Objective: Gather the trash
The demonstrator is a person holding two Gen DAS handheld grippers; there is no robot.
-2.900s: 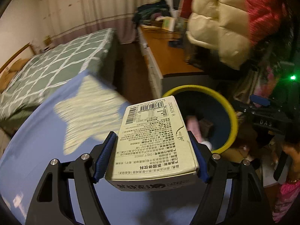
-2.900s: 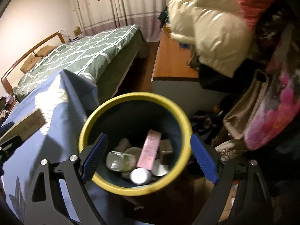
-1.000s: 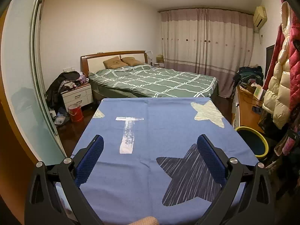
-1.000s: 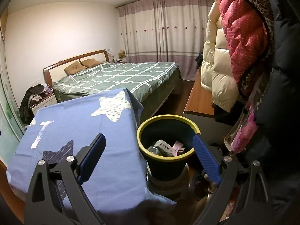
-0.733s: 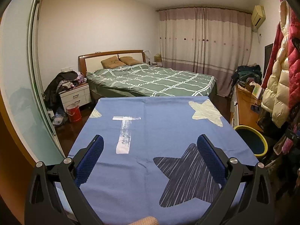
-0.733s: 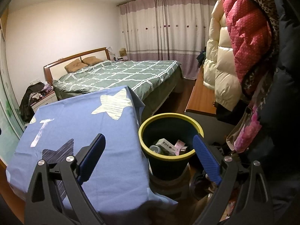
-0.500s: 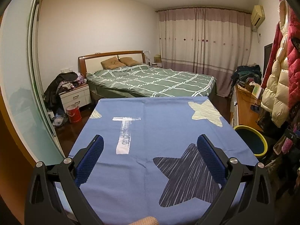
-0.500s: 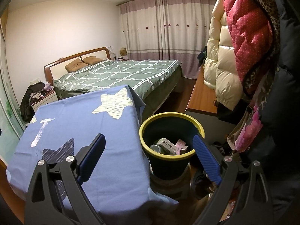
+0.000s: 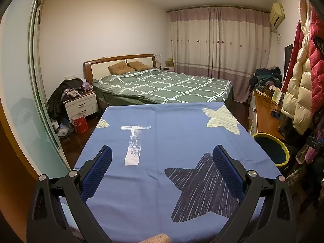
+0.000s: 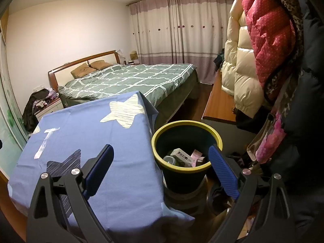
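A dark bin with a yellow rim (image 10: 156, 141) stands on the floor right of the table; it also shows in the left wrist view (image 9: 283, 147). Inside it lie a white carton (image 10: 181, 155), a pink packet (image 10: 196, 155) and a clear bottle (image 10: 169, 159). My left gripper (image 9: 162, 162) is open and empty above the table's blue star-print cloth (image 9: 172, 133). My right gripper (image 10: 161, 162) is open and empty, held back from the bin over the table's right edge. No trash shows on the cloth.
A bed with a green checked cover (image 9: 166, 87) stands behind the table. Puffy coats (image 10: 259, 46) hang at the right above a low wooden cabinet (image 10: 219, 103). A nightstand (image 9: 81, 103) and a red bucket (image 9: 80, 123) stand at the left by a glass sliding door.
The left gripper held a carton beside the bin 2.9 s ago; now it is open and empty and the carton lies in the bin. Both grippers have pulled back; little moves lately.
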